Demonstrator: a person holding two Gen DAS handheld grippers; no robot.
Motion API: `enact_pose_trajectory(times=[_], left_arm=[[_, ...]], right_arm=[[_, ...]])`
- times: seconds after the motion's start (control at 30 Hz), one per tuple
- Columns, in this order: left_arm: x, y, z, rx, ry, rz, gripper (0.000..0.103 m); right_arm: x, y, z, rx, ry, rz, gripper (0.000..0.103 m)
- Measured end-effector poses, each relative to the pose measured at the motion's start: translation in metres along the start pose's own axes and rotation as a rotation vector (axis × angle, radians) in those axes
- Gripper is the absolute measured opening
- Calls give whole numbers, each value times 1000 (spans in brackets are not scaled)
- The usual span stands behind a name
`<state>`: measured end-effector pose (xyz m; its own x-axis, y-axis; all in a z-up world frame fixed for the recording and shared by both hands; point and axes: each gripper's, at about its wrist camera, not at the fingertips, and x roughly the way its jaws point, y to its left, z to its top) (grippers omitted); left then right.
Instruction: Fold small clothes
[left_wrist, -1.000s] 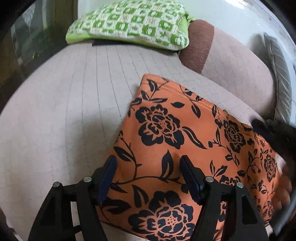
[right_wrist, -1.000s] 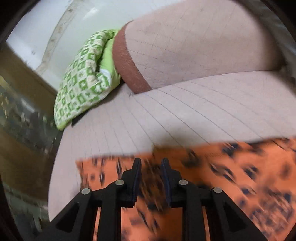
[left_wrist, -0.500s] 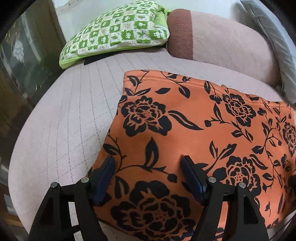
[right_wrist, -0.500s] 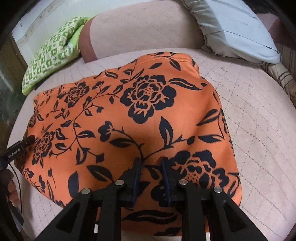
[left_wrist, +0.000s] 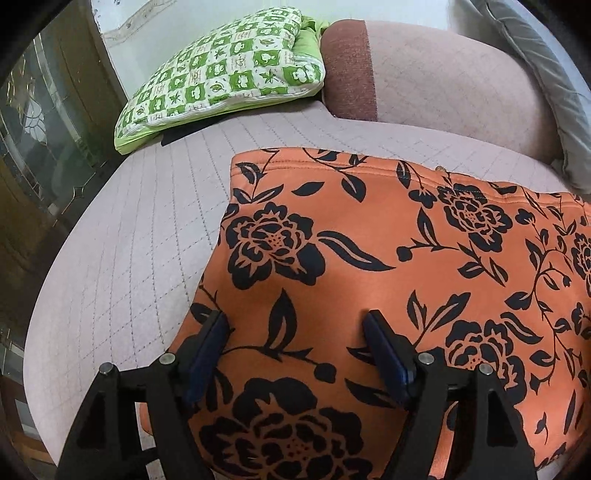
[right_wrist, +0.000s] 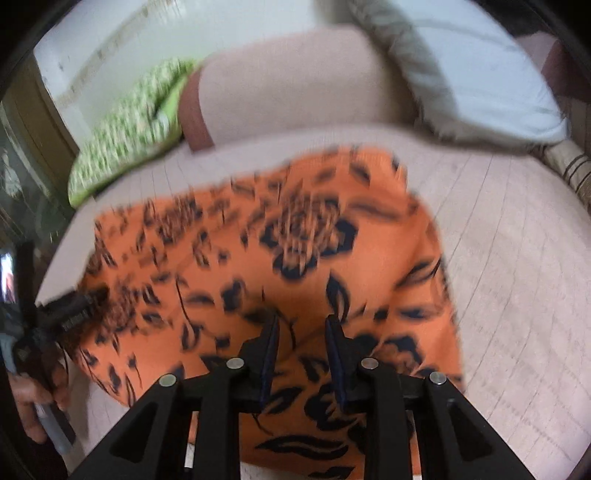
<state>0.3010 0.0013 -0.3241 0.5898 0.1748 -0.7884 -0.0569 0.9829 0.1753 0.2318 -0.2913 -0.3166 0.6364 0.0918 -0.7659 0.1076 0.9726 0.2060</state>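
Left wrist view looks down over an orange garment (left_wrist: 388, 266) printed with black flowers, spread flat on a pale quilted sofa seat (left_wrist: 129, 251). It fills the frame from 3 to 6 o'clock, its hemmed top edge running across toward 1 o'clock. The left gripper (left_wrist: 295, 328) sits at 6 o'clock with its jaws set wide; they have just been opening, and the cloth lies under and between them without being pinched. A green-and-white checked cushion (left_wrist: 225, 74) lies at 11 o'clock against the sofa back (left_wrist: 443, 74), which has a brown band at its end, and a grey pillow (left_wrist: 546, 74) leans at 2 o'clock.

Right wrist view is blurred by motion. The same garment (right_wrist: 258, 258) covers the centre, and bare seat (right_wrist: 517, 277) shows at 3 o'clock. The right gripper (right_wrist: 301, 325) is at 6 o'clock, jaws a narrow gap apart; whether any fabric is caught in that gap I cannot tell. At 9 o'clock the other gripper's black tip (right_wrist: 77, 306) reaches the garment's left edge, and a hand (right_wrist: 33, 402) holds its handle at 8 o'clock. The grey pillow (right_wrist: 480, 74) lies at 1 o'clock, the checked cushion (right_wrist: 129, 129) at 10 o'clock.
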Motion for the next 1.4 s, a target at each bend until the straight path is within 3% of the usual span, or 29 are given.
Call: enact_pose_trajectory(times=[0.1, 0.23, 0.37, 0.63, 0.9, 1.0, 1.03, 1.13, 1.2, 1.27, 1.4], left_arm=[[-3, -2, -2, 8, -8, -3, 77], [-4, -2, -4, 23, -17, -9, 77], [-5, -1, -5, 27, -21, -20, 77], [-12, 7, -8, 45, -49, -33, 77], [-11, 36, -10, 8, -47, -25, 80], [-6, 46, -11, -44, -21, -70, 82], [-2, 49, -11, -54, -7, -89, 83], [5, 58, -10, -79, 25, -145, 85], [5, 67, -7, -108, 46, -176, 85], [2, 79, -5, -141, 40, -153, 85], [-1, 104, -1, -188, 15, -98, 85]], right_arm=[[-5, -12, 3, 37, -41, -26, 28], [27, -29, -5, 76, 89, -85, 29], [21, -20, -2, 40, 69, -108, 30], [-6, 8, 9, 24, -89, 95, 30], [10, 78, -13, -136, -2, 217, 30], [33, 99, -25, -164, 96, 224, 31], [42, 107, -31, -187, 125, 182, 31], [41, 121, -36, -237, 89, 126, 34], [38, 123, -31, -215, 98, 152, 34], [32, 120, -25, -163, 82, 229, 34], [24, 140, -21, -166, 53, 283, 34]])
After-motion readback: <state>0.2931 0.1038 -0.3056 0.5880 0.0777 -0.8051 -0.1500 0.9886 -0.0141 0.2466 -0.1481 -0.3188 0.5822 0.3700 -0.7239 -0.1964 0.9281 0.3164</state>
